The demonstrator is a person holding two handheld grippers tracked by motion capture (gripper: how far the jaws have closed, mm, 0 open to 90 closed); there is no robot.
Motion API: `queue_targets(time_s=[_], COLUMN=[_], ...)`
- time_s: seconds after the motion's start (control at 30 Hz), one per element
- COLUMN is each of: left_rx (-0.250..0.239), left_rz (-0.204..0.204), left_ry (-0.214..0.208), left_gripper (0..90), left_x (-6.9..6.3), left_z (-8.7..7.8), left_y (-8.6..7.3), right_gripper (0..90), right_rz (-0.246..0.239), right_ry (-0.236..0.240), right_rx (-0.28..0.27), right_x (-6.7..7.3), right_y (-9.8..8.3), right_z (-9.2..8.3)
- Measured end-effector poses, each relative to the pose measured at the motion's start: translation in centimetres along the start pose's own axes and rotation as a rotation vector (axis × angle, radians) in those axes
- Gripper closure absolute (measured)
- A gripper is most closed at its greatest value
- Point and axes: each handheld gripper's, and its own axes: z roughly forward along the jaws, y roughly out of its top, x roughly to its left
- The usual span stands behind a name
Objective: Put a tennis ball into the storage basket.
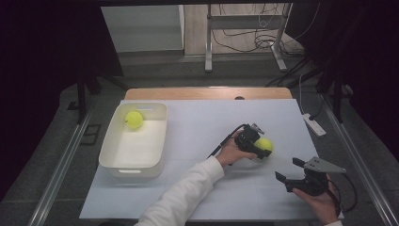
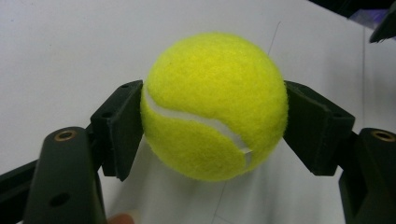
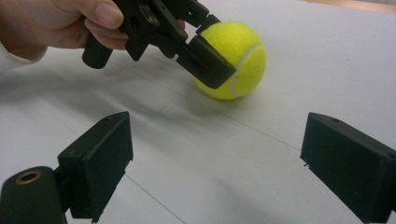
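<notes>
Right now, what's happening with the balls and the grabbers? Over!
Left gripper shut on tennis ball. Right gripper open, empty. Second ball in tub. Nothing in the way.

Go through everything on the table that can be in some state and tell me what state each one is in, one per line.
Left gripper: jaws shut on the tennis ball, pads pressing both its sides.
Tennis ball: gripped, resting on the white mat.
Right gripper: jaws open, nothing between them.
Second tennis ball: lying loose in the bin's far corner.
White bin: upright, holding one ball.
</notes>
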Motion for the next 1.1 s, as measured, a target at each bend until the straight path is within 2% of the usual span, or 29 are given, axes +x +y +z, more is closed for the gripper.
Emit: queue_targets(time_s=[0.47,1.1], left_rx=[-0.027,-0.08], left_rz=[0.016,0.032], left_ry=[0.009,0.028], left_gripper=[27.2,27.2], left_x=[-0.1,-0.4], left_z=[-1.8,-4.3], left_y=[0.4,0.3], right_gripper=[9.2,9.2], right_rz=[0.0,-0.004], right_ry=[0.001,-0.006], right_rx=[-0.001,0.003], right_x=[0.0,0.1], right_y=[0.0,0.1], right_z=[0.0,0.1])
